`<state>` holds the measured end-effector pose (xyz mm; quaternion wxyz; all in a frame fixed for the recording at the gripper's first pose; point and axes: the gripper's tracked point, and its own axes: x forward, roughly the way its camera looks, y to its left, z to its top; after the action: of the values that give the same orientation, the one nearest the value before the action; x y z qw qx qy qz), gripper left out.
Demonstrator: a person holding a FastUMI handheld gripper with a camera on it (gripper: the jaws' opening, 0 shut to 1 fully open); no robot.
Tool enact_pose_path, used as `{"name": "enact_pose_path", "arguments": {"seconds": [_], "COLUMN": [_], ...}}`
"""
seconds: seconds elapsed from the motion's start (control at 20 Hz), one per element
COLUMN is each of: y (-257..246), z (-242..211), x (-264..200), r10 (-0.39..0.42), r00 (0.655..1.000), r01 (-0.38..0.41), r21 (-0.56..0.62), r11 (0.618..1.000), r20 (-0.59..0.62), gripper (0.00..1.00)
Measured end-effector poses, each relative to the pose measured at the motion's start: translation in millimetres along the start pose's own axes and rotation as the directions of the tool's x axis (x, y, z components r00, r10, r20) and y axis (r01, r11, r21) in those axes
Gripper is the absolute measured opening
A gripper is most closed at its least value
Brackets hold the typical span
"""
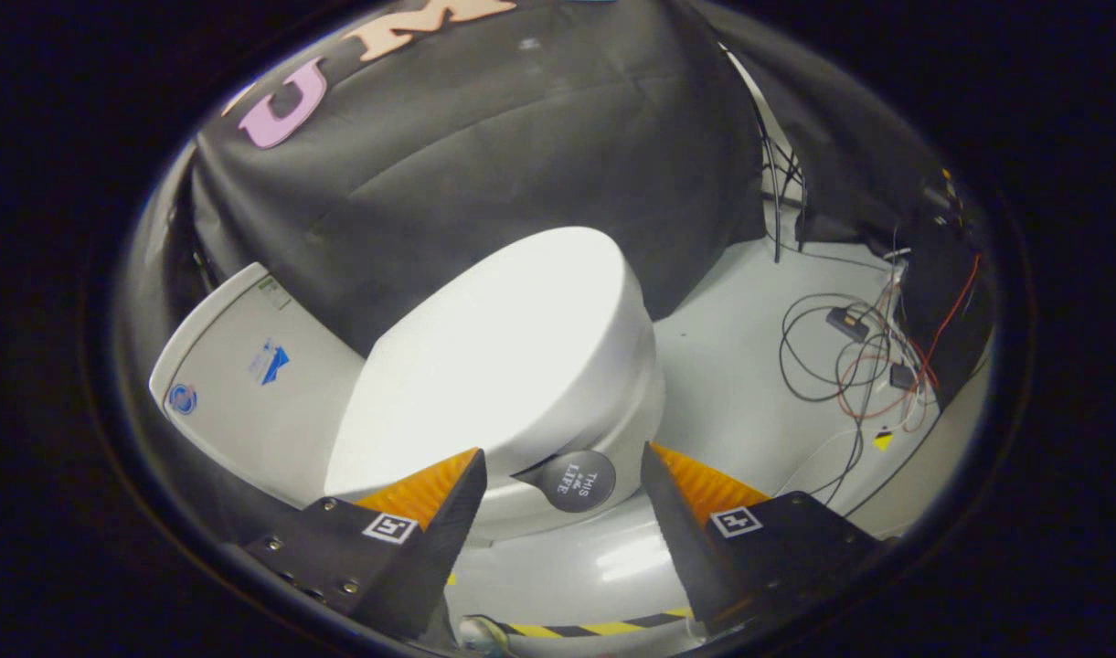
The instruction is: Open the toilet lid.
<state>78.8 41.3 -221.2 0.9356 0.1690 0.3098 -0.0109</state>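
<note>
Item: toilet lid (503, 356), closed, lying just beyond the gripper (562, 475). Fingers standing apart, gripping nothing, flanking the round lid tab (577, 481). Advised handling: closing squarely on the tab, then lifting in an arc toward the tank (247, 384) at far left.

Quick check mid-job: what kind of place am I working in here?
Likely a mock bathroom in a test booth: a white ceramic toilet with its lid closed, black cloth walls, loose cables on the grey floor. The tongs hang open before the lid's round dark tab.
</note>
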Motion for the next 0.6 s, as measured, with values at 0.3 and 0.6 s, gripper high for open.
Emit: {"name": "enact_pose_path", "arguments": {"seconds": [0.3, 0.6], "y": [-5.5, -12.8], "z": [-10.8, -16.0], "x": [16.7, 25.6], "r10": [0.045, 0.107], "r00": [0.998, 0.992], "r01": [-0.038, -0.07], "r21": [0.157, 0.407], "r11": [0.987, 0.911], "r20": [-0.043, -0.07], "gripper": [0.66, 0.35]}}
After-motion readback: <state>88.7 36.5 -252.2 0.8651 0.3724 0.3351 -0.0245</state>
